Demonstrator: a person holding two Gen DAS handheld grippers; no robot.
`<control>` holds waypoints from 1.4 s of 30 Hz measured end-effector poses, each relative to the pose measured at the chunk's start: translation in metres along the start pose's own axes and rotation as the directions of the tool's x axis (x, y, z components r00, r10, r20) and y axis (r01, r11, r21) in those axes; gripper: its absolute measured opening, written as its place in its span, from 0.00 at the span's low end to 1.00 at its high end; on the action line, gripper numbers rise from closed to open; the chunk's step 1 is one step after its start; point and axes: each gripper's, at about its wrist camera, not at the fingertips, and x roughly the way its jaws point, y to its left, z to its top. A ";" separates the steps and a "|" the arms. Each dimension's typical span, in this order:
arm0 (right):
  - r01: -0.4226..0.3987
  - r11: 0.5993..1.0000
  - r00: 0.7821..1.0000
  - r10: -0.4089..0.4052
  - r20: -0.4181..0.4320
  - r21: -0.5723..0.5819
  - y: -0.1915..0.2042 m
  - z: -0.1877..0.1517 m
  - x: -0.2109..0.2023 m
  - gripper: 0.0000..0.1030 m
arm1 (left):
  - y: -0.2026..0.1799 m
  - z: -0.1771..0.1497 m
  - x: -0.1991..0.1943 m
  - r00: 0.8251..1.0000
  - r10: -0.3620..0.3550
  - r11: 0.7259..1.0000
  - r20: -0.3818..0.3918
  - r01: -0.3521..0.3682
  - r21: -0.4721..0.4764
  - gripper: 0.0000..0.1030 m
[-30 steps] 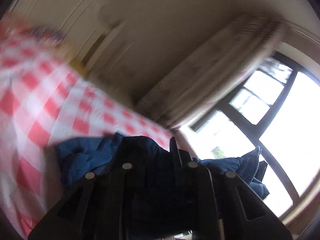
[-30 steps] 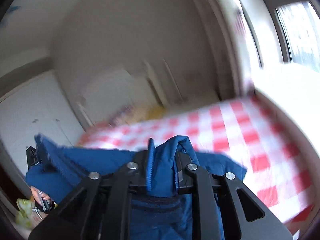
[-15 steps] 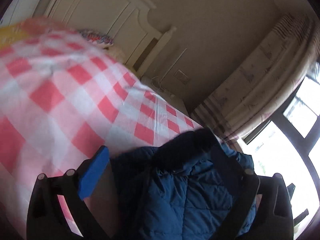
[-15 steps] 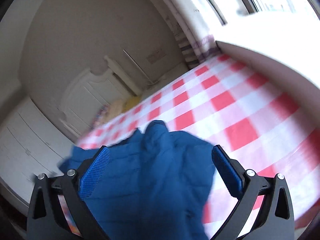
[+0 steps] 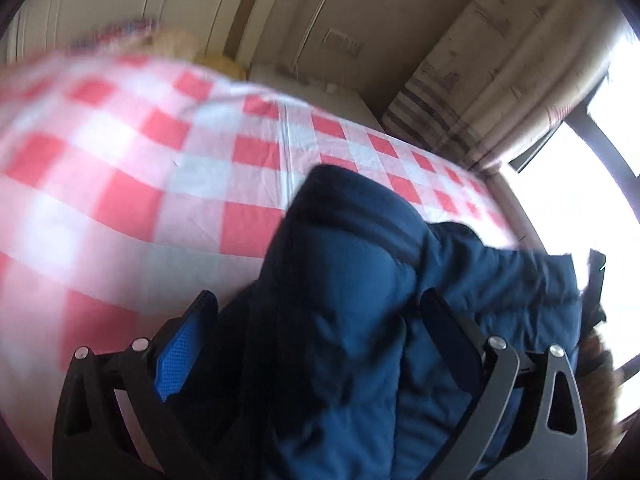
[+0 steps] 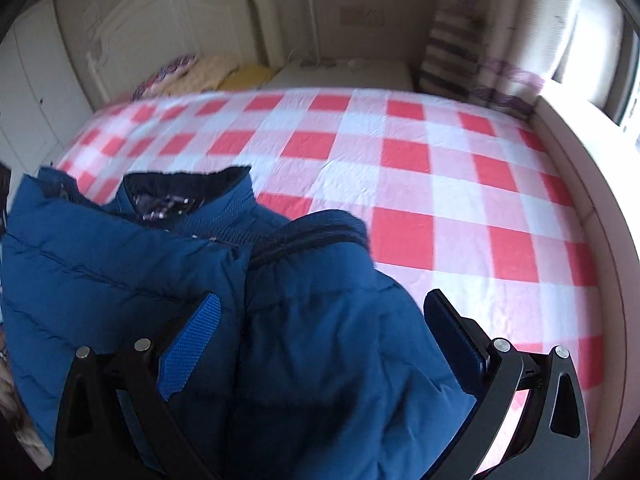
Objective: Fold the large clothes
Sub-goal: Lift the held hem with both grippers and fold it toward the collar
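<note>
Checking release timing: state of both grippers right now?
Left gripper: jaws open, just widened, blue jacket loose between them.
Right gripper: jaws open, just widened, same jacket between them, not gripped.

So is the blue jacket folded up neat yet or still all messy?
Still messy. The blue jacket lies bunched on the checked bedsheet, collar sticking up and a sleeve flopped over it, with no flat, tidy fold.

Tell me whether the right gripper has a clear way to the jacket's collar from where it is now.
Probably yes: the right gripper stands open over the blue jacket, and the collar lies uncovered just beyond, nothing between.
</note>
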 end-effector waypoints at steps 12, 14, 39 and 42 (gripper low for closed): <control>0.035 0.999 0.905 -0.041 0.423 0.022 0.003 -0.003 -0.149 0.16 | -0.049 -0.001 -0.104 0.955 -0.128 0.988 0.267 0.099 0.118 0.08; 0.024 0.998 0.902 -0.048 0.428 0.061 -0.002 0.010 -0.149 0.16 | -0.053 0.016 -0.098 0.961 -0.106 0.992 0.257 0.085 0.091 0.08; 0.032 0.950 0.998 -0.050 0.049 0.311 -0.060 0.006 0.033 0.24 | 0.033 0.017 0.053 0.993 0.119 0.980 0.009 -0.116 -0.161 0.60; 0.018 0.942 1.000 -0.024 0.011 0.335 -0.067 0.006 0.022 0.27 | 0.029 0.017 0.035 0.973 0.225 0.967 0.050 -0.216 -0.135 0.77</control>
